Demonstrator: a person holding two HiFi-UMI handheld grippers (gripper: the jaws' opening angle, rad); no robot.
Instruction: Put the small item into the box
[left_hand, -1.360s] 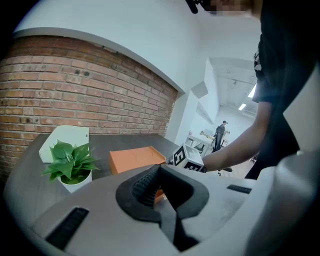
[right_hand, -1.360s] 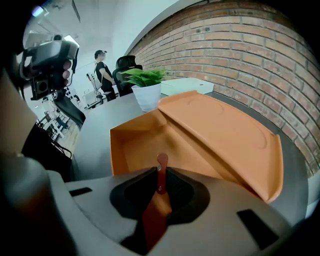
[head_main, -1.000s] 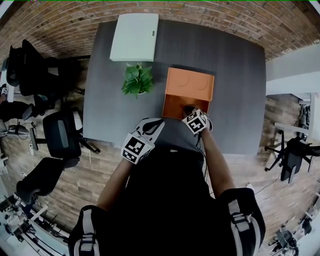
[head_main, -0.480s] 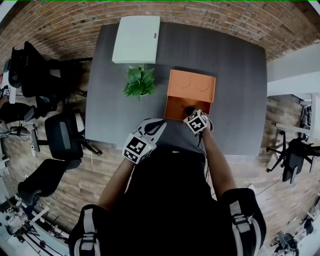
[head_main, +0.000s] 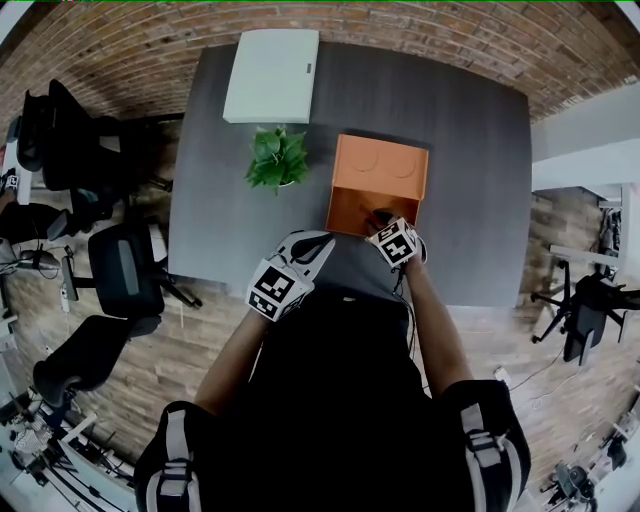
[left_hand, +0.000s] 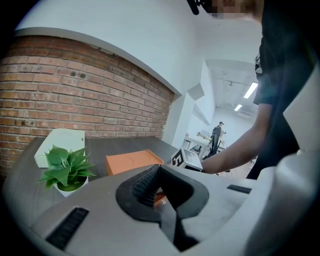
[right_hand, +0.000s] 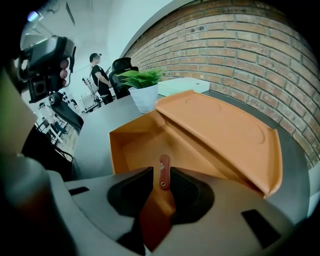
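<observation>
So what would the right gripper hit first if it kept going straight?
Probably the inside of the open orange box: the right gripper, shut on a small red item, points into it. Floor or wall first, unclear.

Even, soft indoor light; ceiling strips (left_hand: 249, 90) glow bright in left gripper view. Heavy fisheye bend, dark vignette at corners. Jaws close to lens soft-focus; desk (head_main: 470, 150) matte, shadows faint.

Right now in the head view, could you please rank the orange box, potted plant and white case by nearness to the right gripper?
1. Open orange plastic box, directly at the right gripper.
2. Green potted plant, to the left.
3. Flat white case, far-left table edge.
</observation>
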